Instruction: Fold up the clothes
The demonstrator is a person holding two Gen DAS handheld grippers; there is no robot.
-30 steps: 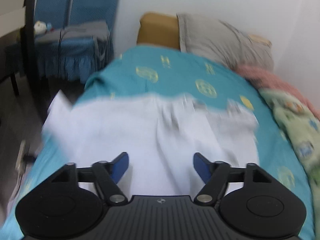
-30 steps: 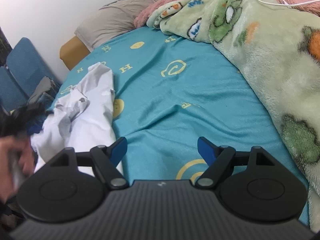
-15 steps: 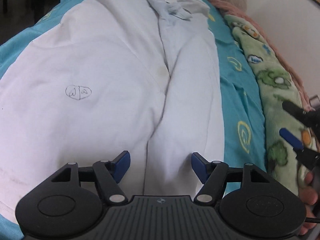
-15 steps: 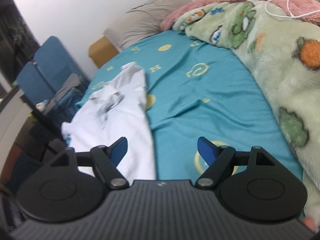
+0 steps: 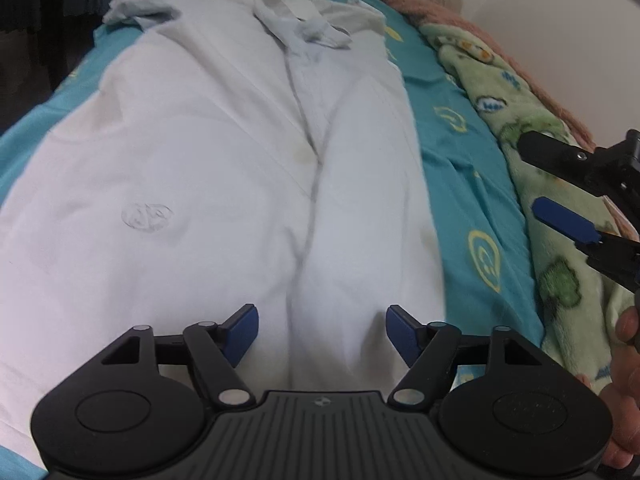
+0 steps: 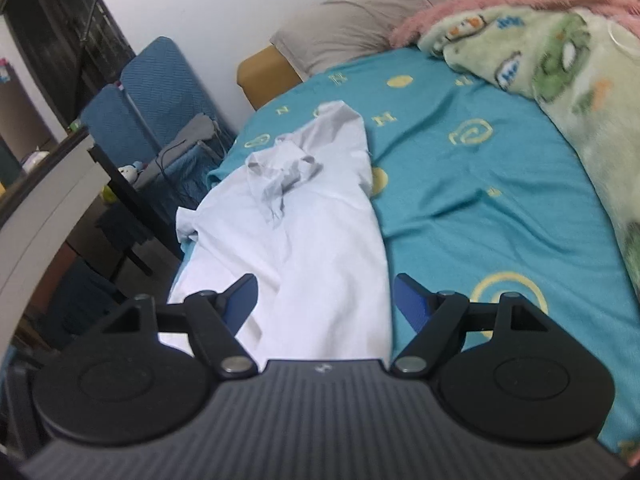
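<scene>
White shirt (image 5: 224, 184) spread along the bed's left edge

Both tongs spread wide, holding nothing: left tongs (image 5: 322, 330) hover over the shirt's hem; right tongs (image 6: 325, 300) hang above the teal sheet (image 6: 480, 184) beside the green blanket (image 6: 592, 92).

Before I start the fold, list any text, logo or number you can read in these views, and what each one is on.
"H": yellow print on the teal bedsheet, near the shirt's collar.
"Z": yellow print on the same sheet, near the headboard end.
Round emblem on the white shirt: too blurred to read.
Blue marks on the green blanket: unreadable.
</scene>
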